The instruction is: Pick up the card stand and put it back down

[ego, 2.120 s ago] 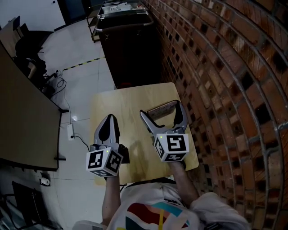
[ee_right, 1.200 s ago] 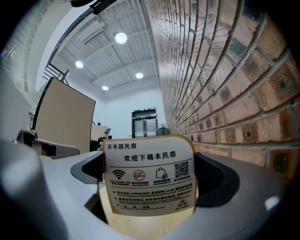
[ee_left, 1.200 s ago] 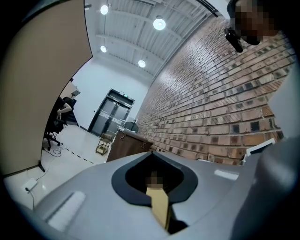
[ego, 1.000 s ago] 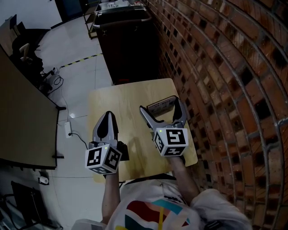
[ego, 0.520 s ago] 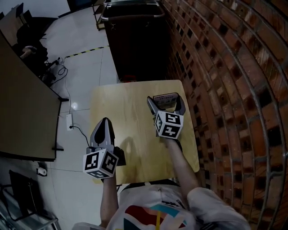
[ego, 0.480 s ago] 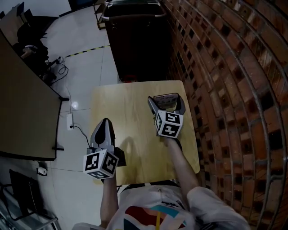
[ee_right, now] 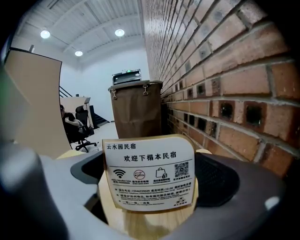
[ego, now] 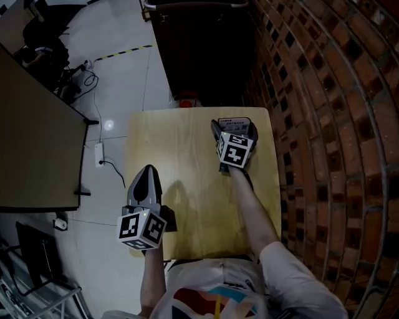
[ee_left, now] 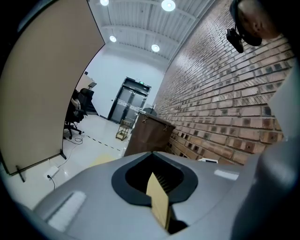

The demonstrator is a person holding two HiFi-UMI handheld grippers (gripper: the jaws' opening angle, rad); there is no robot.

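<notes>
At the far right corner of the table (ego: pixel 177 140), the right gripper (ego: pixel 234 131) clamps both side edges of the card stand (ee_right: pixel 148 174), so it sits upright, likely ready for set-down. By the table's left edge, the left gripper (ego: pixel 147 174) hangs closed and empty, clear of it.

Red-brown brick wall (ego: pixel 324 93) is running along the right side. Pale glossy floor (ego: pixel 118 81) is reflecting the round ceiling lamps (ee_left: pixel 168 4). Light wooden tabletop (ego: pixel 174 143) is standing against the brick, with a dark brown cabinet (ego: pixel 199 43) beyond it. Tan partition board (ego: pixel 31 137) is standing at left; a black office chair (ee_left: pixel 75 117) is sitting past it.
</notes>
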